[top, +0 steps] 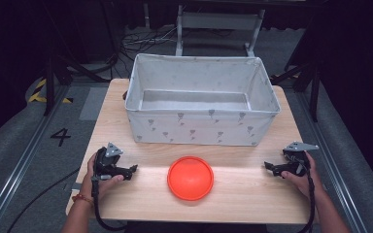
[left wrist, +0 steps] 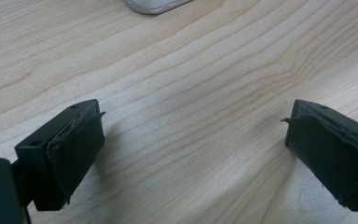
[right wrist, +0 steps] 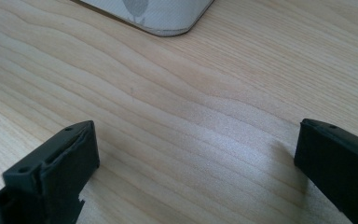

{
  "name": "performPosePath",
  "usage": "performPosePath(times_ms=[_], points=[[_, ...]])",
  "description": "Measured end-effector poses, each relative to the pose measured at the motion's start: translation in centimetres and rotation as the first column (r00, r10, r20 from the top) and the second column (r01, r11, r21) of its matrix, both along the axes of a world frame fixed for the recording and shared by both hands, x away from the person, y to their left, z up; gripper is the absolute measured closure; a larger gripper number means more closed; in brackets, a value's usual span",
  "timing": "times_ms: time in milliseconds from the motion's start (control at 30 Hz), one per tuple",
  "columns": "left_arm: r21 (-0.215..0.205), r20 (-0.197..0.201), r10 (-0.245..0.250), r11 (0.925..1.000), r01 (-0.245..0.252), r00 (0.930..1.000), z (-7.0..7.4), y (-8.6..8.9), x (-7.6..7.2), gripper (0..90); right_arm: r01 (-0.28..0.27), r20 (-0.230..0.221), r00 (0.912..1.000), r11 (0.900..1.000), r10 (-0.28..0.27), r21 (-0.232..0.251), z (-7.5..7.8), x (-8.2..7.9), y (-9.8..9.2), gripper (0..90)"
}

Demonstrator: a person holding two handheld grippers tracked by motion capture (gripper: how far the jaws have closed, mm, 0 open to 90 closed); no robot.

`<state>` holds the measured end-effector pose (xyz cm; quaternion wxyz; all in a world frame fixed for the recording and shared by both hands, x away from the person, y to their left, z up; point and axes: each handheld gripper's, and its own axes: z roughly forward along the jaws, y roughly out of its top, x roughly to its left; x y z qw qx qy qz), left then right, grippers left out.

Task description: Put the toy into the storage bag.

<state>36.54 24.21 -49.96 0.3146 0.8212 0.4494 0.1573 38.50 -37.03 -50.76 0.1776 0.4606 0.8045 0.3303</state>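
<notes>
- disc (top: 190, 177): orange-red, round, shallow raised rim, lying flat on worktop (top: 252, 194), near front edge, centred.
- bin (top: 201, 127): white fabric, small grey print, rectangular, upright, open top, just behind disc, apart from it.

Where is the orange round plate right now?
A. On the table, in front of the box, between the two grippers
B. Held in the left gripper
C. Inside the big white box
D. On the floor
A: in the high view the orange plate lies flat on the wooden table, on the near side of the white fabric box, with the left gripper and right gripper apart from it on either side, jaws open.
</notes>
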Motion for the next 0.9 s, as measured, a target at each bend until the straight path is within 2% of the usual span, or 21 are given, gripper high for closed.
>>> performPosePath(times_ms=[333, 433, 500, 600, 667, 733, 833, 900], points=[[0.001, -0.001, 0.001, 1.0, -0.001, 1.0, 0.0, 0.0, 0.0, 4.8, 0.006, 0.003, 1.0, 1.0, -0.006, -0.003, 0.0, 0.0, 0.0, 0.6], [0.001, -0.002, -0.018, 0.9998, 0.018, 0.9998, 0.0, 0.1, 0.1, 4.7, 0.011, -0.002, 0.9999, 1.0, -0.011, -0.006, 0.1, 0.0, 0.0, 0.7], [0.0, -0.002, -0.018, 0.9998, 0.018, 0.9998, 0.0, 0.1, 0.1, 4.8, 0.015, -0.002, 0.9999, 1.0, -0.015, -0.025, 0.3, -0.1, 0.1, 3.8], [0.001, 0.0, -0.019, 0.9998, 0.019, 0.9998, 0.0, 0.1, 0.1, 4.8, -0.01, 0.014, 0.9998, 1.0, 0.01, -0.026, 0.8, -0.5, 0.5, 24.5], [0.001, 0.001, -0.017, 0.9999, 0.017, 0.9999, 0.0, 0.1, 0.1, 4.8, -0.023, 0.005, 0.9997, 0.999, 0.023, -0.044, 1.0, -0.7, 1.1, 15.2], [0.0, 0.002, -0.017, 0.9999, 0.017, 0.9999, 0.0, 0.2, 0.1, 4.8, -0.046, 0.006, 0.9989, 0.998, 0.046, -0.036, 1.4, -0.9, 1.7, 22.0], [-0.002, -0.001, -0.013, 0.9999, 0.013, 0.9999, 0.0, 0.1, 0.0, 4.8, -0.088, 0.021, 0.9959, 0.996, 0.088, 0.001, 2.1, -1.2, 2.7, 18.0], [-0.004, 0.001, -0.013, 0.9999, 0.013, 0.9999, 0.0, 0.1, 0.0, 4.8, -0.119, 0.028, 0.9925, 0.993, 0.119, 0.003, 2.3, -1.4, 3.5, 21.6]])
